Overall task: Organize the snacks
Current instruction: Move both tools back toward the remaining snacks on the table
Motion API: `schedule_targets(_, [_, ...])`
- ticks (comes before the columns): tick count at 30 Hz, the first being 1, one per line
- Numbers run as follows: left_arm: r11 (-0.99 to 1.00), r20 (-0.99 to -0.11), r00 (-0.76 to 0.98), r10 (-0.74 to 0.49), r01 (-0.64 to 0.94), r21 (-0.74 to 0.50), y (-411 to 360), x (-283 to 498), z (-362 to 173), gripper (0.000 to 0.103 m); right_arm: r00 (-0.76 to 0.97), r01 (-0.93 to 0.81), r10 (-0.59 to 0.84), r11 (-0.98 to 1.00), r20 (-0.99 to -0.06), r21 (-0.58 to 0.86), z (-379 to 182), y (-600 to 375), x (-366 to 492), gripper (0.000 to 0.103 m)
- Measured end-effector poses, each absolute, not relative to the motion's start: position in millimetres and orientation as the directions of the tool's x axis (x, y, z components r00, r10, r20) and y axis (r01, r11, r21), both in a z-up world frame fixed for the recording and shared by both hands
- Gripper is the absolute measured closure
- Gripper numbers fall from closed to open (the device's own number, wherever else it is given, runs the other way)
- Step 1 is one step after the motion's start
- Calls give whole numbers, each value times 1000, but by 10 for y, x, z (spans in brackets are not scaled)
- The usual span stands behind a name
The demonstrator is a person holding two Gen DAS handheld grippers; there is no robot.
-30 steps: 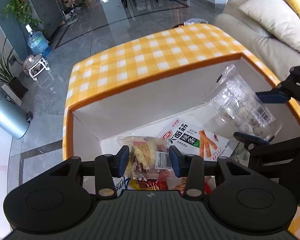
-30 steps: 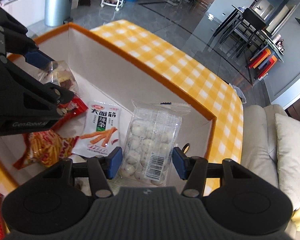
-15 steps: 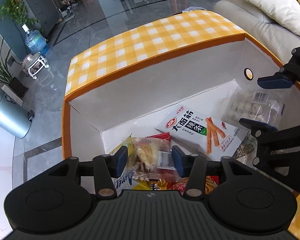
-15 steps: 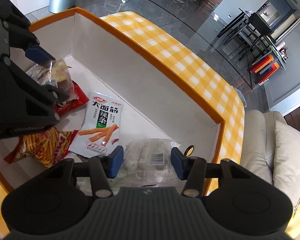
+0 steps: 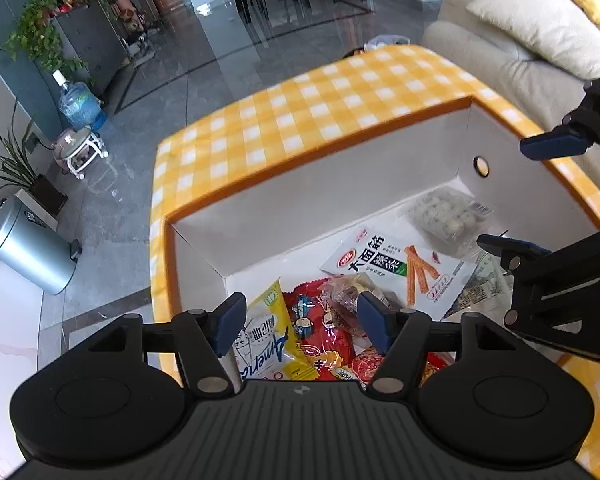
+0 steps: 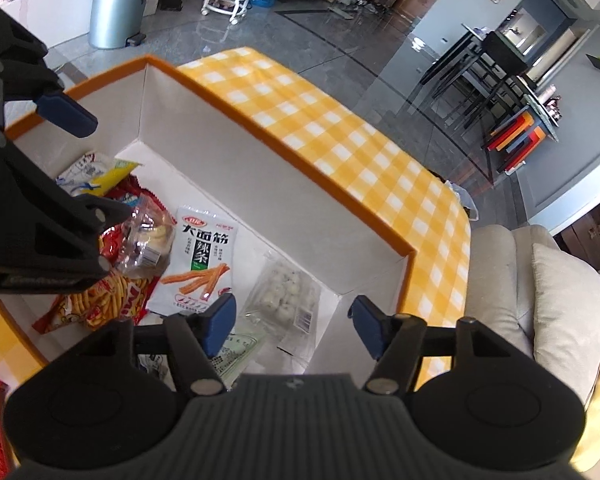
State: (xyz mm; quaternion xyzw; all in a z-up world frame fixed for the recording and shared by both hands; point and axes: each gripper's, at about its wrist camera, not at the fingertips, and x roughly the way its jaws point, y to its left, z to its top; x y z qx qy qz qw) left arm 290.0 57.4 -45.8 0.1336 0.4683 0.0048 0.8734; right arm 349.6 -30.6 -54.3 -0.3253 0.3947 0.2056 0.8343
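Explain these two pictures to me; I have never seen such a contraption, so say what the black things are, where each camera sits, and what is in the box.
No robot here: a person holds a two-finger claw in each hand, each with a camera looking along its fingers.

One view comes from the left claw, the other from the right claw. Both stand open and hold nothing.

Below them is a white box with an orange rim. In it lie a white spicy-strip packet, a clear tray of pale balls, a clear wrapped pastry and a yellow packet, atop red bags.

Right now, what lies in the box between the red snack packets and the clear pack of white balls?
The white spicy-strip packet lies between the red snack packets and the clear ball pack, clearest in the right wrist view.
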Motion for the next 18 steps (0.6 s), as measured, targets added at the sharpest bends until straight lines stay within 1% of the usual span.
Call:
schedule_targets(9, [970, -760, 642, 102, 107, 220, 572, 2586, -140, 26, 604, -545, 129, 786, -786, -290, -269, -455, 3321, 39])
schedule_targets(18, [981, -690, 722, 52, 93, 171, 507, 2129, 209, 26, 631, -509, 214, 840, -745, -189, 82, -651, 2871, 39])
